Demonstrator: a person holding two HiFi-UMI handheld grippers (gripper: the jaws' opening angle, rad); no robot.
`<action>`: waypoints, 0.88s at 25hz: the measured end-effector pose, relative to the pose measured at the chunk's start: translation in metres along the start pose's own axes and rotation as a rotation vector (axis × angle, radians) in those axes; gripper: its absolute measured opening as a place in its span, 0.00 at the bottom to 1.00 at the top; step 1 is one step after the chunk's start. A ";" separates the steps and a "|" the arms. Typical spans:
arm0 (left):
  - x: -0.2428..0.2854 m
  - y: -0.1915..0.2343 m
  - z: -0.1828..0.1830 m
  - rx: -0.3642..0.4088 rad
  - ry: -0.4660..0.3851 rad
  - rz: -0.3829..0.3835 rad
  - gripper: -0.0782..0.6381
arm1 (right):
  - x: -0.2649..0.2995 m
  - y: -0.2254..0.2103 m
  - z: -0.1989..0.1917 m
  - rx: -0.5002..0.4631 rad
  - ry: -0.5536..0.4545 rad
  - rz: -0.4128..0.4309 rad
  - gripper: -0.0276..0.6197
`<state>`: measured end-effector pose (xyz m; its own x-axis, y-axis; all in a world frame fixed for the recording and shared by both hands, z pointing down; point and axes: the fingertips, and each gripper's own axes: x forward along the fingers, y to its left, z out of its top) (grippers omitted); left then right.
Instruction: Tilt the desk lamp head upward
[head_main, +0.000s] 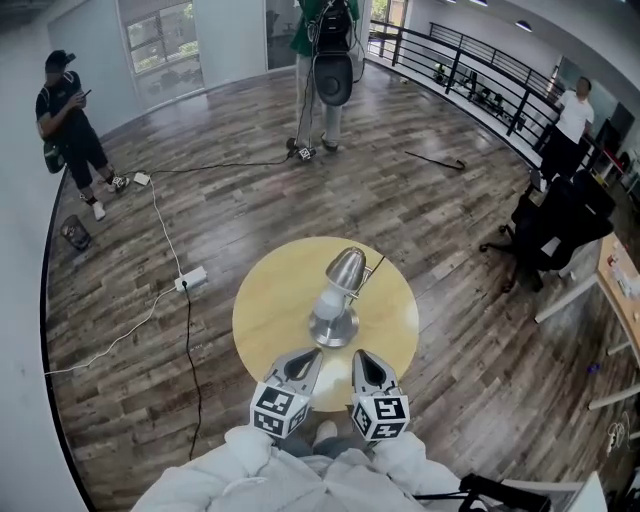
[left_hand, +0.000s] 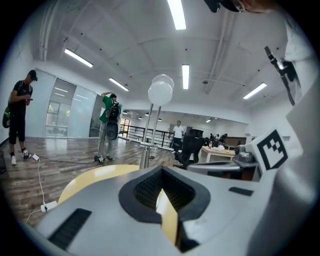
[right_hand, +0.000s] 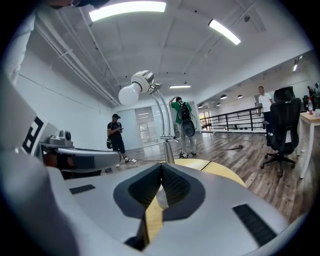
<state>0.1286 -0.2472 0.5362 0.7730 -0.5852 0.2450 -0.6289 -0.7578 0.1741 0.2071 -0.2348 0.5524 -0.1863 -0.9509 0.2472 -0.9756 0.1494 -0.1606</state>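
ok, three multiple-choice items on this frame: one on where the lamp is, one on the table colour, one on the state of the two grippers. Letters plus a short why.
1. Where does the desk lamp stand?
A) on the wooden floor
B) on the round table
C) on the office chair

2. What colour is the table top?
A) yellow
B) blue
C) black

3. How do the left hand-held gripper and the right hand-held gripper stand?
A) both wide open
B) both clamped on the lamp
C) both shut, with nothing held

Answers:
1 B: the lamp's base sits near the middle of the table top.
2 A: the head view shows a yellow disc.
3 C: each gripper view shows the pads closed together, with the lamp standing beyond them.
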 end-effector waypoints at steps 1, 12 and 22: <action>-0.003 0.000 0.006 0.006 -0.010 -0.003 0.11 | -0.004 0.000 0.003 0.003 -0.007 -0.014 0.06; -0.062 0.000 0.002 0.052 0.002 -0.071 0.11 | -0.045 0.044 -0.003 0.062 -0.061 -0.168 0.06; -0.098 -0.008 -0.007 0.026 0.000 -0.067 0.11 | -0.079 0.078 -0.008 0.092 -0.082 -0.201 0.06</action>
<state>0.0574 -0.1822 0.5172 0.8131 -0.5330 0.2339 -0.5735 -0.8024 0.1651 0.1446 -0.1456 0.5282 0.0240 -0.9784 0.2054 -0.9769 -0.0667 -0.2032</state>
